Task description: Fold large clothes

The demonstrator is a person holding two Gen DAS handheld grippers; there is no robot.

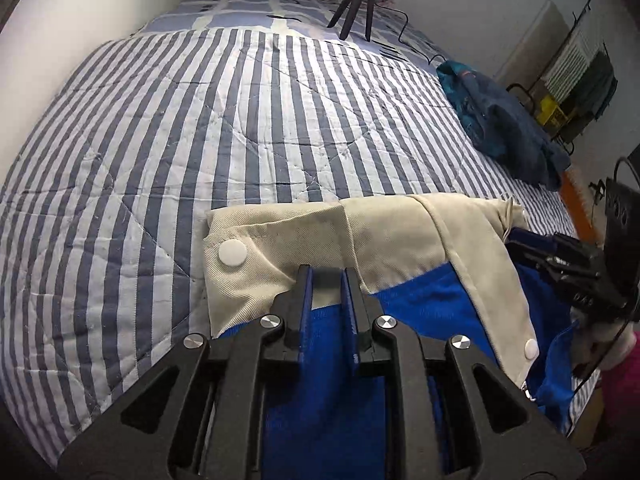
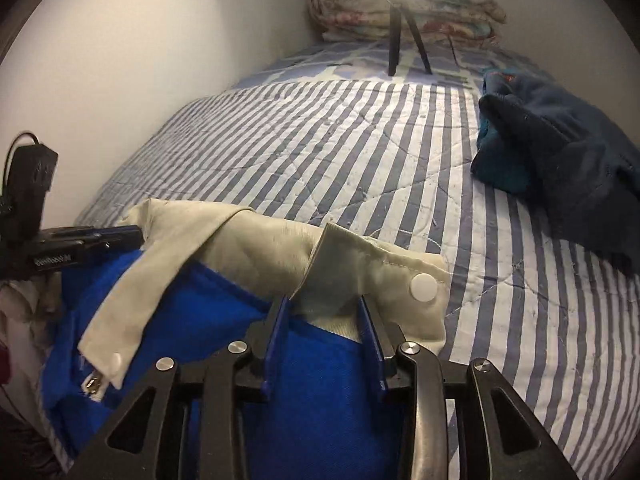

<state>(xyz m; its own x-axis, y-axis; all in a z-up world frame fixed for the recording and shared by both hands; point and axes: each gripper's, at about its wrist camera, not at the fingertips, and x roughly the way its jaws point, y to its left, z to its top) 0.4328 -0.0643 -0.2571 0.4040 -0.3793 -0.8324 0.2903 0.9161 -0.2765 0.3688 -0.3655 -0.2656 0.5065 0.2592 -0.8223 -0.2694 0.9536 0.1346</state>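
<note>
Striped quilt (image 1: 200, 128) w/ tripod (image 1: 354, 8), folded blankets (image 2: 404, 16), dark clothes pile (image 2: 560, 160).

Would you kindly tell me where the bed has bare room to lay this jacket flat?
The striped quilt lies bare from the cream collar up to the tripod, between the wall and the dark clothes pile. Crowded: the pile's side and the folded blankets.

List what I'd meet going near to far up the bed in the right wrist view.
Right gripper → blue garment → its cream collar → striped quilt → black tripod → folded floral blanket.
</note>
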